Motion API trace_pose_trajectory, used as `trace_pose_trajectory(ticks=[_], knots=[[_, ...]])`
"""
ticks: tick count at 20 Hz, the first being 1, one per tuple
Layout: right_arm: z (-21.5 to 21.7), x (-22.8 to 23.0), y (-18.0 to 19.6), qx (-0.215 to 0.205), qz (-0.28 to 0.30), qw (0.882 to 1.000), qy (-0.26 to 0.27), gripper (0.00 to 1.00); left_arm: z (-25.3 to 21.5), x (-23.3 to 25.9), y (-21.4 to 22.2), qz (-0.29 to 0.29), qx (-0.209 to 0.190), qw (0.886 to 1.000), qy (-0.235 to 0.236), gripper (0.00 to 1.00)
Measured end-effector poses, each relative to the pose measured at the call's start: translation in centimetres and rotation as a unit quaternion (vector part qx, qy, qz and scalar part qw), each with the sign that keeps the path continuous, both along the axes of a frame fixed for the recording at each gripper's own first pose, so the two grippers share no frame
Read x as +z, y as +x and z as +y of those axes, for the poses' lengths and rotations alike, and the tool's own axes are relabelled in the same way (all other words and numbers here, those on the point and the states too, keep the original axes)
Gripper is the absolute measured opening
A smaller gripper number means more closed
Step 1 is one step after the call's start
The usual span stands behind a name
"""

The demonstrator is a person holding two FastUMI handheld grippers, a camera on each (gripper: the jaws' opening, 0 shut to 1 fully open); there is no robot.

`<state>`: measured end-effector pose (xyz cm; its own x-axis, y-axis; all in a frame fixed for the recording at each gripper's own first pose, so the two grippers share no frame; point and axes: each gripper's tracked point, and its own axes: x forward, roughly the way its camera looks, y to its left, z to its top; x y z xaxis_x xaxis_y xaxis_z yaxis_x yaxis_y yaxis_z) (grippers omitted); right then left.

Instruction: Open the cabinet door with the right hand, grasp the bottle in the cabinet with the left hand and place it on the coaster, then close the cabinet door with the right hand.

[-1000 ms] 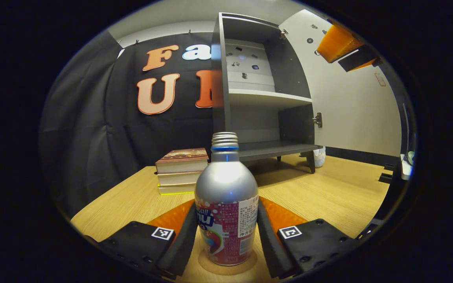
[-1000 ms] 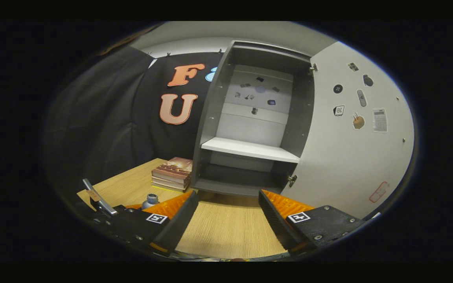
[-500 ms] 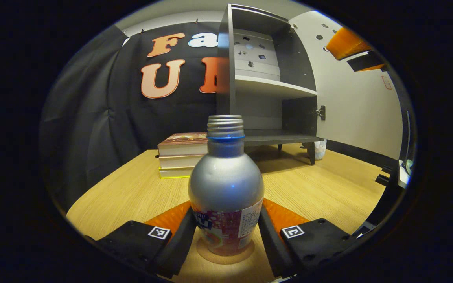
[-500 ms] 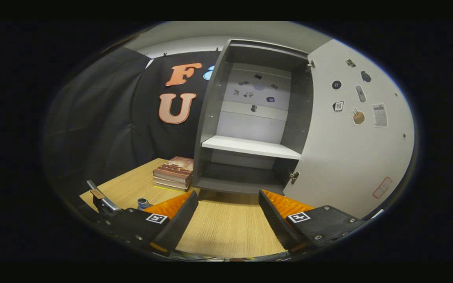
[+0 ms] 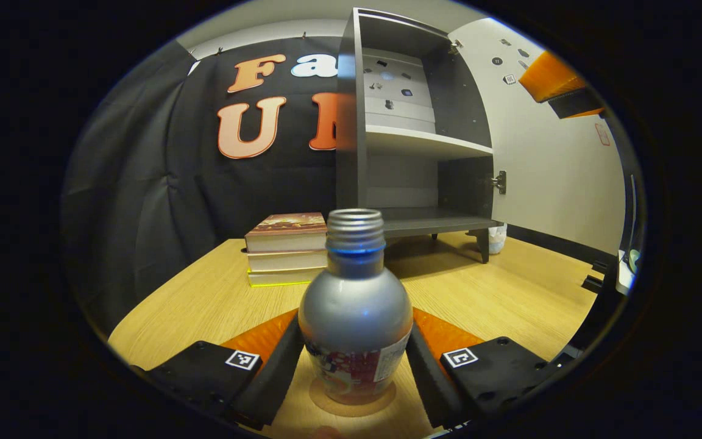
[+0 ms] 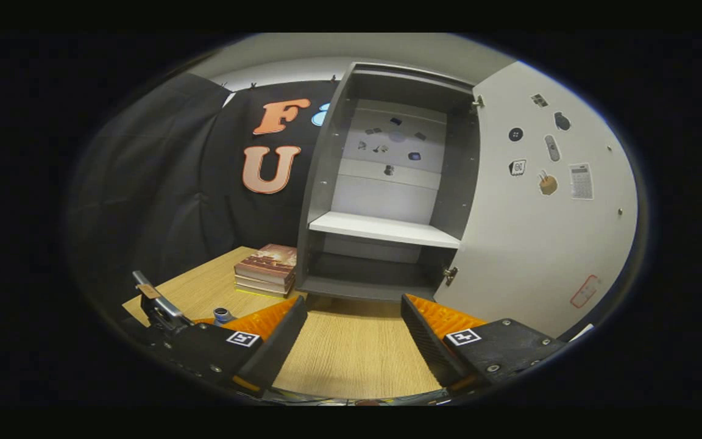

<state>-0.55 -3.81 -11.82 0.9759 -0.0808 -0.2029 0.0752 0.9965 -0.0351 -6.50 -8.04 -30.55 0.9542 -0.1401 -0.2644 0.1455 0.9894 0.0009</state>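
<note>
Well past halfway, by the look of it. Bottle (image 5: pixel 355 317) upright on the coaster (image 5: pixel 351 404), between the left gripper (image 5: pixel 354 366) fingers, which flank it closely (contact unclear). Cabinet door (image 6: pixel 540 213) wide open, ahead and right of the right gripper (image 6: pixel 354 332), spread and empty. Left: release, close door.

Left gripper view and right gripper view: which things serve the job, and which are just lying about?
Job:
bottle
coaster
cabinet
cabinet door
left gripper
right gripper

Lying about:
stack of books
table
</note>
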Motion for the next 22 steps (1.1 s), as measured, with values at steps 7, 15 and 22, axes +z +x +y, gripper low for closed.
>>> trace_pose_trajectory(ticks=[7,15,22], knots=[[-4.1,4.4,-2.5,-0.071,-0.038,0.997,-0.005,0.95,-0.6,6.7,2.3,-0.049,-0.026,0.998,-0.003,0.94],[-9.5,8.9,-6.4,-0.126,-0.079,0.989,-0.019,0.95,-2.0,15.8,3.0,-0.083,-0.04,0.996,0.007,0.94],[-15.6,10.3,-10.0,-0.099,-0.101,0.99,-0.007,0.95,-5.9,23.0,1.6,-0.109,0.006,0.994,0.0,0.93]])
